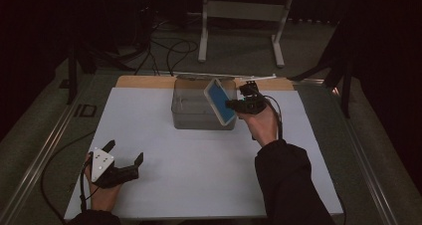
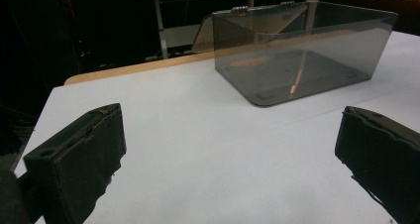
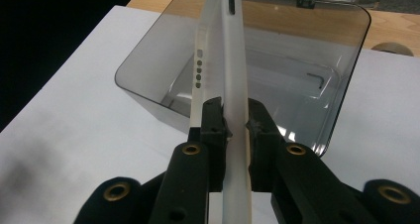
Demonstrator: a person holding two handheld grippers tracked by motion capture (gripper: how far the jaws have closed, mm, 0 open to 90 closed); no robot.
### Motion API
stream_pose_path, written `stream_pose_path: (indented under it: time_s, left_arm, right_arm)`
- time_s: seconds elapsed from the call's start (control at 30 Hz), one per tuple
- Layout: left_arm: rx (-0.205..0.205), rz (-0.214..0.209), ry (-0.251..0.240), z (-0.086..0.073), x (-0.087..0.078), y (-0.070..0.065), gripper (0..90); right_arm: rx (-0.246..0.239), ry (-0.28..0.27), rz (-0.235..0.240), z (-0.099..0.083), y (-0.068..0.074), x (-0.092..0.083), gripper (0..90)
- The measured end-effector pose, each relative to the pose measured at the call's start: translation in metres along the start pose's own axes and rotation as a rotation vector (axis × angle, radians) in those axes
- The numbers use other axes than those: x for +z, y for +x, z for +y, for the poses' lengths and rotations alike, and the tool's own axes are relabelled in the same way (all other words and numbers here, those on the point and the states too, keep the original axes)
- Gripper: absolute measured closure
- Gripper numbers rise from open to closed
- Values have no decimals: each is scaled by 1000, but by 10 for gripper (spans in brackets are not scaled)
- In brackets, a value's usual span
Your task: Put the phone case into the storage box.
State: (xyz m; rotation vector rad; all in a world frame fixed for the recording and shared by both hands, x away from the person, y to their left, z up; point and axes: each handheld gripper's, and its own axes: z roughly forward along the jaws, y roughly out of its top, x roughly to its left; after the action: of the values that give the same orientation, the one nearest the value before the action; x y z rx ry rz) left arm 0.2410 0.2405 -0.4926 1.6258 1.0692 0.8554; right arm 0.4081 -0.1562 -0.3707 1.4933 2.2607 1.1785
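Fingers clamp phone case, long axis tilted upward.

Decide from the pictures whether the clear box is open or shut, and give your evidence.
Open. The box has its lid swung back behind it, and the right gripper view looks straight down into its bare inside.

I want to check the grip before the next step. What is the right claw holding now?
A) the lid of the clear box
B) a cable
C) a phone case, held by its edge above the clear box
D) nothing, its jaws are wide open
C: the right claw is shut on the thin phone case, over the open clear box.
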Motion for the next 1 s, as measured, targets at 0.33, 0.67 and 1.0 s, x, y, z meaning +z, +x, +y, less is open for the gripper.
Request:
stream_pose_path:
  time_s: [0.33,0.67,1.0]
  left_arm:
    - [0,-1,-1,0,0,0,1]
    - [-1,-1,-4,0,0,0,1]
    - [-3,-1,-4,0,0,0,1]
  right_arm:
    - [19,-4,-23,5,-1,6,812]
    - [30,-19,-55,9,-1,10,813]
    - [45,-30,-76,13,-2,14,813]
